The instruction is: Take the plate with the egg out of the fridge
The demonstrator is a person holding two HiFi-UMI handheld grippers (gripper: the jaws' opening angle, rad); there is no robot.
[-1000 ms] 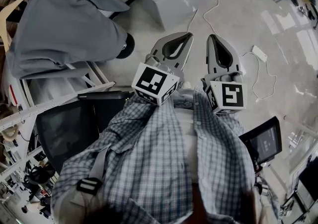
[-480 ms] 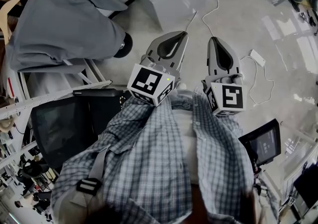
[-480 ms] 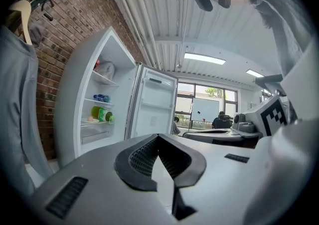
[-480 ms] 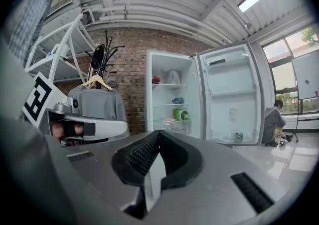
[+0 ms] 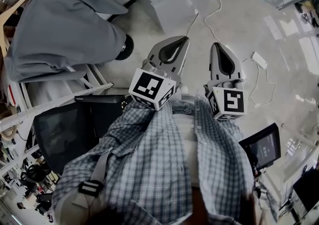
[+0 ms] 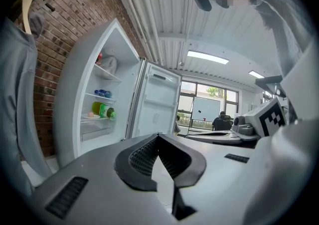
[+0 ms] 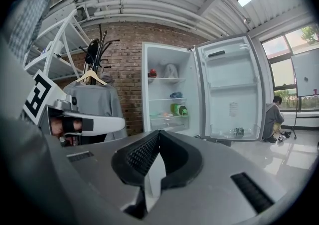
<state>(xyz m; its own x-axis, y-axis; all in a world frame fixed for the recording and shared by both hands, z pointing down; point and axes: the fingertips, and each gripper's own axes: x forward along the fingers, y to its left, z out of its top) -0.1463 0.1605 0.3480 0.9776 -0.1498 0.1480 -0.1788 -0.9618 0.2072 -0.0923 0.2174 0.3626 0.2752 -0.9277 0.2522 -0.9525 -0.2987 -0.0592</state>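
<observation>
Both gripper views look at a white fridge [image 7: 169,89] standing with its door open, some way off. A small plate with the egg [image 7: 164,115] lies on a middle shelf beside a green bottle [image 7: 179,110]; the same plate [image 6: 90,115] is at the left in the left gripper view. My left gripper [image 5: 185,38] and right gripper [image 5: 215,44] are held side by side in front of my chest, pointing forward. Each has its jaws closed tip to tip with nothing between them, as the left gripper [image 6: 158,134] and right gripper [image 7: 158,131] show in their own views.
The open fridge door [image 7: 232,89] swings out to the right. A grey coat on a hanger [image 5: 55,24] hangs at the left by a white rack. A cable with a power strip [image 5: 259,58] lies on the floor. A dark screen [image 5: 65,129] is lower left. A person [image 7: 273,114] sits far right.
Both grippers stay shut in front of the chest. The left one has drifted slightly, and the head view has shifted a little.
</observation>
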